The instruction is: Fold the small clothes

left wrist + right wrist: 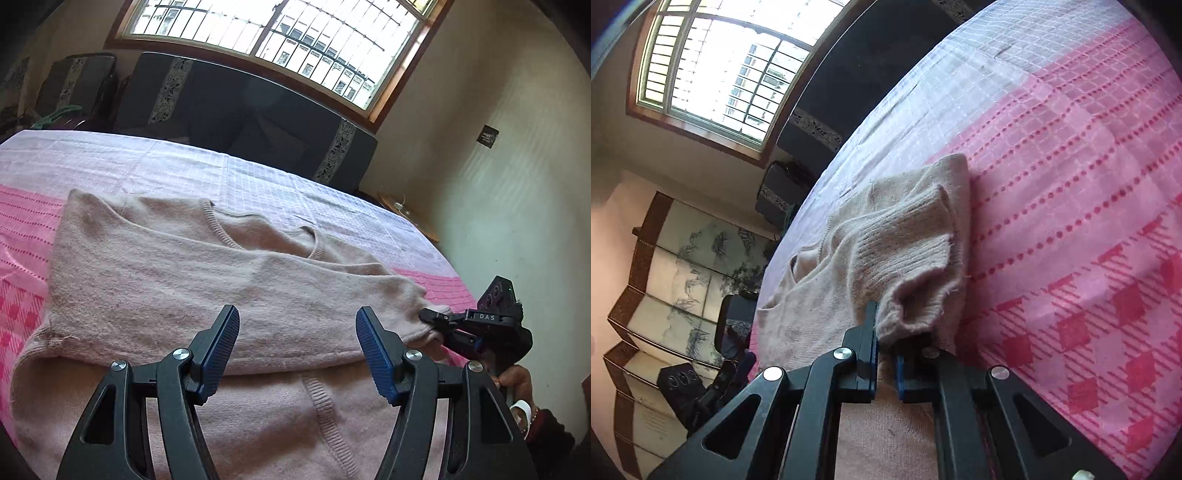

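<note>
The beige knit sweater lies flat on the pink-and-white checked bedspread, directly ahead of and below the left tongs. One sleeve is folded across the body of the garment and runs from the far left shoulder toward the right. The neckline lies beyond the sleeve, on the far side from the left tongs. A ribbed seam runs toward the camera between the two left fingers.

The ribbed cuff at the end of the folded sleeve is gripped by the right tongs. Its fingers are pressed nearly together with the cuff fabric pinched between the blue pads. In the left wrist view the right tongs appear to the right of the left tongs, at the sleeve end, near the right edge of the bed.

The left tongs are spread wide and hold nothing. Both blue pads sit above the sweater; contact with the fabric cannot be determined.

A hand holds the right tongs from behind.

Beyond the bed, ahead of the left tongs, stands a dark headboard with patterned strips, below a barred window. In the right wrist view a folding screen with ink drawings stands to the left of the right tongs.
</note>
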### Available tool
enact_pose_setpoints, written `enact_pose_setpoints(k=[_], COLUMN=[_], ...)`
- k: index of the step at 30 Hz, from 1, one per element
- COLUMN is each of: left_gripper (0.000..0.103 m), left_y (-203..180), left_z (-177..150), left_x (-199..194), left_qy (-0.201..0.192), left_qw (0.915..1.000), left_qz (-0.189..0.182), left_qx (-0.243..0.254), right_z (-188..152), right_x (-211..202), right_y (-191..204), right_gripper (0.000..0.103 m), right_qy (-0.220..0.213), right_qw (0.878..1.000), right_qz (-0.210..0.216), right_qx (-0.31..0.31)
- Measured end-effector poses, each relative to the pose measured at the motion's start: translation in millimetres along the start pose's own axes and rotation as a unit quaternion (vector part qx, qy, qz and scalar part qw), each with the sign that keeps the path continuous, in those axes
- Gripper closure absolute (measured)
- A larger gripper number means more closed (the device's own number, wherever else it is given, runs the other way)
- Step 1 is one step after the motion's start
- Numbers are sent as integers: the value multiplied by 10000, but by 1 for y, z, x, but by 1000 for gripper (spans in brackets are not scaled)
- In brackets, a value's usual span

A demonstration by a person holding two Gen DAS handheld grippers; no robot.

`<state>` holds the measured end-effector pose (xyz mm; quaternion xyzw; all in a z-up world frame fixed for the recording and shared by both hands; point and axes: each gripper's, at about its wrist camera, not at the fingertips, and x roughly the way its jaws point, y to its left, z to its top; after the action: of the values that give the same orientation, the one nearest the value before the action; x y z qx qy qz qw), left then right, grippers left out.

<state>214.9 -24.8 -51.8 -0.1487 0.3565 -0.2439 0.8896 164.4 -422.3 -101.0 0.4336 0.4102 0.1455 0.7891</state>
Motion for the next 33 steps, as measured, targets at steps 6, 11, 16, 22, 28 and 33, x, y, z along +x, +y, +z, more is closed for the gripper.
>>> enact_pose_setpoints(k=[6, 11, 16, 22, 28, 33], left_gripper=[37, 37, 37, 37, 40, 41], left_y=[52, 94, 93, 90, 120, 132], left_z=[0, -4, -4, -1, 7, 4], left_x=[-10, -20, -32, -34, -28, -38], left_qy=[56, 74, -10, 33, 190, 79], left_qw=[9970, 9927, 9930, 9914, 9767, 9755], left_qz=[631, 692, 892, 1190, 1957, 1946], left_qx=[-450, -983, -772, -543, -856, -1026], right_z=[4, -8, -9, -8, -9, -9], right_x=[-8, 21, 19, 27, 38, 28], right_y=[8, 14, 29, 27, 51, 35], right_gripper=[90, 96, 94, 94, 94, 96], right_qy=[-94, 194, 254, 240, 262, 184], right_qw=[9998, 9995, 9990, 9994, 9989, 9994], right_qz=[142, -259, -147, -139, 108, -146], right_qx=[84, -24, -335, -182, -378, -263])
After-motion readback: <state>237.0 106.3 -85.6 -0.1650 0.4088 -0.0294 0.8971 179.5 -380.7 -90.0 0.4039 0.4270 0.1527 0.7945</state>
